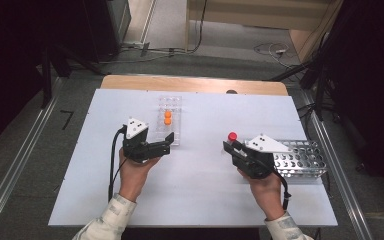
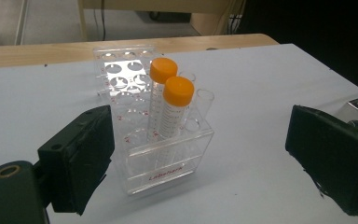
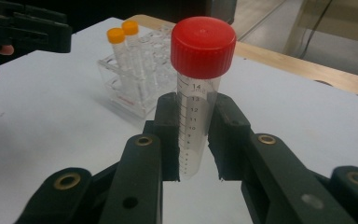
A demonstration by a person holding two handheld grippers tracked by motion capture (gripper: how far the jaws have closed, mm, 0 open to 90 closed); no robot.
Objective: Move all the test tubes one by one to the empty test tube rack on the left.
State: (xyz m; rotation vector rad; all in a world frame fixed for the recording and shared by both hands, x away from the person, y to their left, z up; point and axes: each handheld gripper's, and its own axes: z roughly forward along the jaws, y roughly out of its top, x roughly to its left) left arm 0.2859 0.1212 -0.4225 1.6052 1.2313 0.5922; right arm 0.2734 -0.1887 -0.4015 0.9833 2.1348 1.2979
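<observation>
Red-capped tube (image 3: 198,93) upright, pinched by right gripper (image 1: 233,145) above the table (image 1: 205,200), between metal rack (image 1: 300,159) and clear rack (image 2: 163,158) | left gripper (image 1: 166,142) spread beside clear rack, likely to steady it for insertion.

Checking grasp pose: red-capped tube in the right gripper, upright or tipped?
Upright. The red-capped tube stands vertical, cap on top, clamped between the right gripper jaws.

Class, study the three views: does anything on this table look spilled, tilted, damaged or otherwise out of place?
Nothing stands out. The two orange-capped tubes stand upright in the clear rack, the red-capped tube sits upright in the right gripper, and no spill shows.
</observation>
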